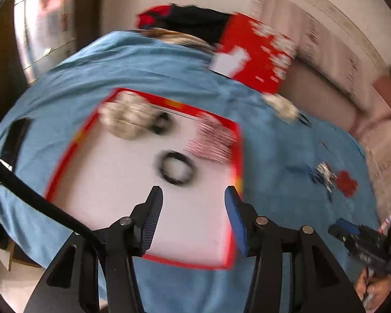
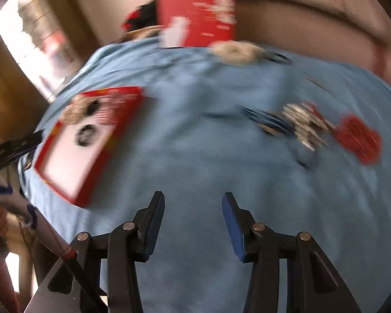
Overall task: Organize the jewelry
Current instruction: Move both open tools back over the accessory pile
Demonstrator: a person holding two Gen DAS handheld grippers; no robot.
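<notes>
Left gripper [image 1: 193,195]: jaws parted, nothing between them, over the white floor of the red-rimmed tray [image 1: 65,161].
Right gripper [image 2: 193,203]: jaws likewise parted and empty, over bare blue cloth [image 2: 195,143].
Tray contents: two black rings [image 1: 178,168], one pale beaded bracelet [image 1: 125,120] at the far corner (all blurred).
Loose on the cloth: one mixed jewelry pile [image 2: 307,127], ahead and right of the right gripper; one pale bracelet [image 2: 237,50] by the red box [image 2: 200,13].
Open cloth lies between tray and pile.
</notes>
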